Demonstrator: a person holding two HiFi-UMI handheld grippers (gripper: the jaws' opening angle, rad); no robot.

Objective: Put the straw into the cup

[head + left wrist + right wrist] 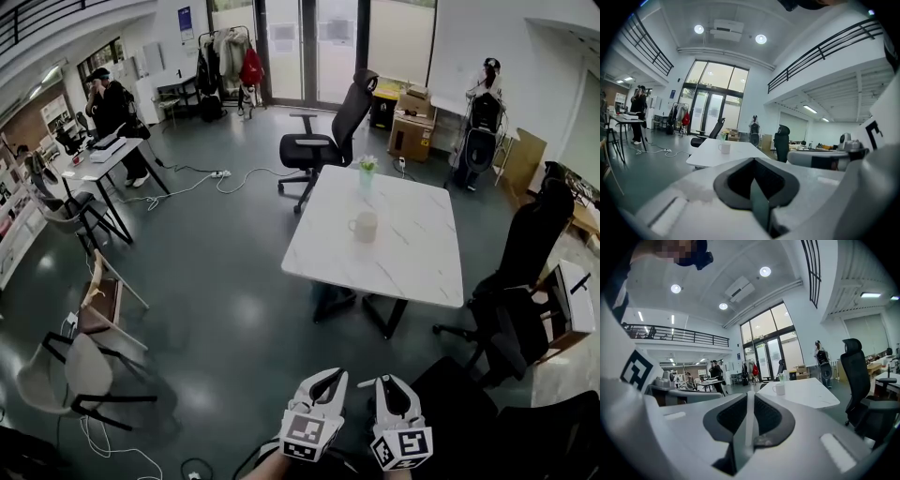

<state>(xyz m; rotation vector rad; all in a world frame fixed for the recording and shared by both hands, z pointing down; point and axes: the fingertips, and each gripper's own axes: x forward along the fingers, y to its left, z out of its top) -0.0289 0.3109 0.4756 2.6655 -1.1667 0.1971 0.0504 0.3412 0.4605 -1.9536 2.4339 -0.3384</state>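
The right gripper (750, 396) has its jaws clenched on a thin white straw (748, 414), the left gripper (753, 161) has its jaws pressed together with nothing between, and open grey floor (216, 309) lies between them and the near edge of the white table (412, 258), where the cup (364, 226) stands in the middle.

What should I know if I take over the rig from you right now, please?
Left gripper: tongs together, nothing seen between them.
Right gripper: the same; no straw that I can make out.
Both are well short of the table.
The cup stands upright on it, a glass holding something green beyond.
Done: nothing; no straw shows in the cup.
Left: find the straw and insert it.
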